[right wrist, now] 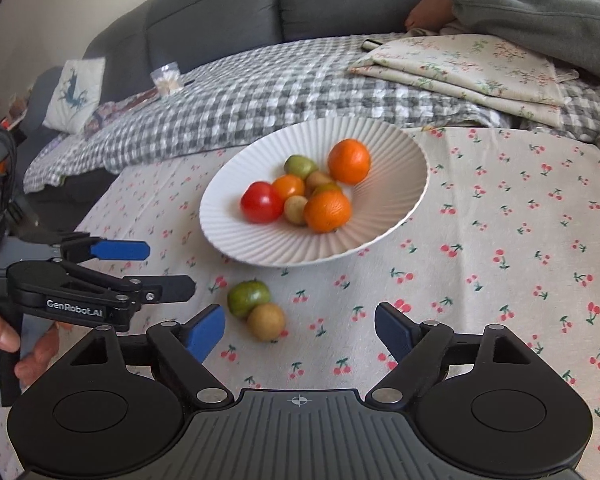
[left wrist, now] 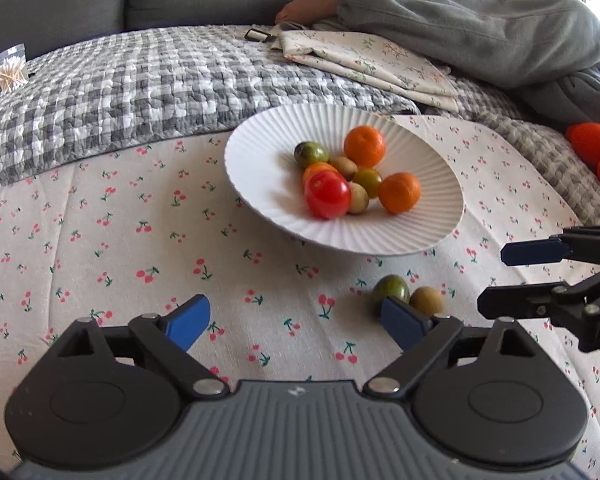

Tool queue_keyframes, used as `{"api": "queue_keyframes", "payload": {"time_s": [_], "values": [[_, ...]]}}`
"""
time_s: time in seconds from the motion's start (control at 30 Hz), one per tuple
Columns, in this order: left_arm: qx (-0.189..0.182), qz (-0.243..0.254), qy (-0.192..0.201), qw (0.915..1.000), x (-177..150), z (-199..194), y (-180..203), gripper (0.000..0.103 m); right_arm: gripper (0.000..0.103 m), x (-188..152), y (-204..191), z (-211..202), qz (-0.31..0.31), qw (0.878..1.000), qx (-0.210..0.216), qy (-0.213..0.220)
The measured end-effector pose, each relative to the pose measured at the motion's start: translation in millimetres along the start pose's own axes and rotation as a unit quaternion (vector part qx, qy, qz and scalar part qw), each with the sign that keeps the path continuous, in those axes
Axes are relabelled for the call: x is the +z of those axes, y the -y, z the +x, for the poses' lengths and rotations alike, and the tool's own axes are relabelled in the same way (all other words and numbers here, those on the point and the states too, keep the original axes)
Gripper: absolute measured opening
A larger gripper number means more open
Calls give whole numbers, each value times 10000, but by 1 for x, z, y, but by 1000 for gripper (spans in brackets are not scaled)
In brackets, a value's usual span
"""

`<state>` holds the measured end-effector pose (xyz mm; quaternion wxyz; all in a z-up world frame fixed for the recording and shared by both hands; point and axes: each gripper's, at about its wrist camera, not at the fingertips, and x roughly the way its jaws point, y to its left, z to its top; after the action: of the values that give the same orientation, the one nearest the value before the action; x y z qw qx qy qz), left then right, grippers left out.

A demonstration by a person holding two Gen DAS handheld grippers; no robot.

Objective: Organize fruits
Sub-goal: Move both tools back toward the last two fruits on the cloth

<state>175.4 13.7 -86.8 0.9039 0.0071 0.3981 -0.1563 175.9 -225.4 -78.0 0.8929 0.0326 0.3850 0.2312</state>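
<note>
A white ribbed plate (left wrist: 259, 168) (right wrist: 380, 148) on the cherry-print cloth holds several fruits: a red tomato (left wrist: 326, 194) (right wrist: 261, 202), oranges (left wrist: 364, 146) (right wrist: 327, 211), green tomatoes and small brown fruits. A green tomato (left wrist: 394, 287) (right wrist: 247, 298) and a small brown fruit (left wrist: 426, 301) (right wrist: 266, 321) lie on the cloth in front of the plate, touching. My left gripper (left wrist: 295, 320) (right wrist: 155, 268) is open and empty, left of these two. My right gripper (right wrist: 300, 330) (left wrist: 496, 278) is open and empty, the two fruits just ahead near its left finger.
A grey checked quilt (left wrist: 139, 92) covers the sofa behind the cloth. Folded floral fabric (left wrist: 360, 60) and a person in grey fleece (left wrist: 480, 28) lie at the back right. A bag of cotton swabs (left wrist: 9, 70) sits far left. Orange items (left wrist: 596, 148) lie at the right edge.
</note>
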Motion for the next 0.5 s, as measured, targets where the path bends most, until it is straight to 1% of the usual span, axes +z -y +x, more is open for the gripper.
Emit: {"api": "queue_keyframes", "payload": {"time_s": [0.17,0.27,0.5], "values": [[-68,85,23,9999,-4,1,4,93,84,-5,-9,3,-295,9995,132,-56],[-78,148,43,9999,-5,2,5,94,84,-10,-16,6,-490,9987,134,-74],[-127,121,73,9998,-4,3,3,94,82,-15,-29,16,-738,9972,120,-35]]}}
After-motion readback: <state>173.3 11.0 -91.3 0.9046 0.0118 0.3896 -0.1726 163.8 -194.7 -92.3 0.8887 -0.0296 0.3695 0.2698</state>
